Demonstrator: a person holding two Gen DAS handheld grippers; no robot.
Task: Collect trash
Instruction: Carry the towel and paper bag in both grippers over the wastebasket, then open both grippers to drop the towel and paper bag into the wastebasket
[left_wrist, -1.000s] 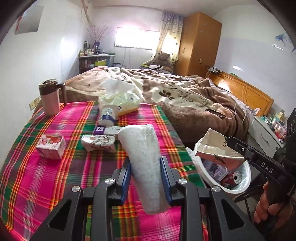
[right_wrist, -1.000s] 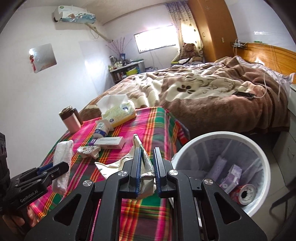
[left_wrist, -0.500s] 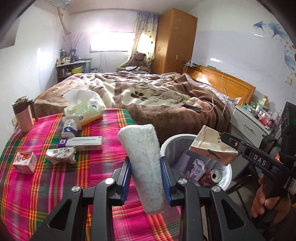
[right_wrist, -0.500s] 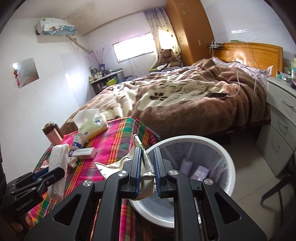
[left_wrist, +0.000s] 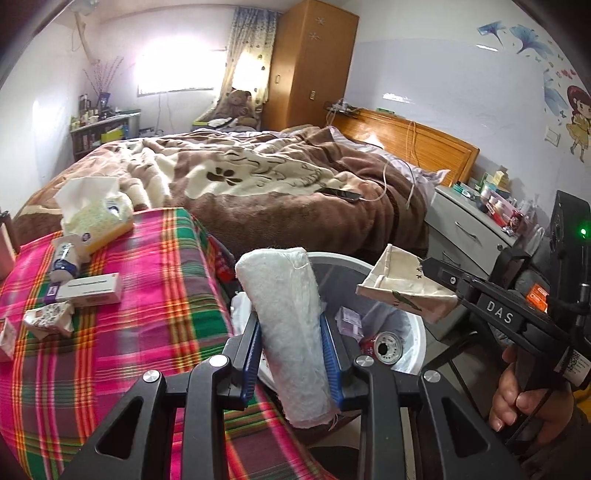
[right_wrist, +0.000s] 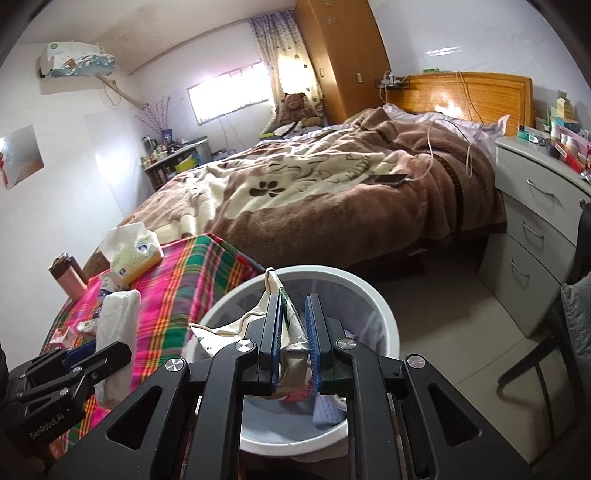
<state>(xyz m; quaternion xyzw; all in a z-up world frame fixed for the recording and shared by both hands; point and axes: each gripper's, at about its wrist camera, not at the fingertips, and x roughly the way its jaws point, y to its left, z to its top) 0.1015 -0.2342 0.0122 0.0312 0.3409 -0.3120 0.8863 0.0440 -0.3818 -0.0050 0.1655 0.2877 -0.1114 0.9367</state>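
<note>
My left gripper (left_wrist: 290, 332) is shut on a white rolled-up cloth wad (left_wrist: 284, 295), held upright at the table's right edge, just before the white trash bin (left_wrist: 421, 334). My right gripper (right_wrist: 294, 325) is shut on a crumpled beige paper wrapper (right_wrist: 272, 286) and hangs over the open bin (right_wrist: 373, 299). The left wrist view shows that wrapper (left_wrist: 402, 288) above the bin's far side. A red can (left_wrist: 384, 347) and a purple box (left_wrist: 349, 319) lie inside the bin. A crumpled wrapper (left_wrist: 50, 319) lies on the plaid tablecloth (left_wrist: 155, 295).
On the table are a tissue box (left_wrist: 96, 218), a small tube (left_wrist: 64, 258), a flat white box (left_wrist: 90, 291) and a pink mug (right_wrist: 68, 277). A bed (right_wrist: 332, 192) stands behind the bin, grey drawers (right_wrist: 535, 236) to the right, and a chair (right_wrist: 546, 350) at the right edge.
Both grippers have swung right, from above the table to the trash bin. Each still holds its item. The bin now lies directly under the right gripper.
</note>
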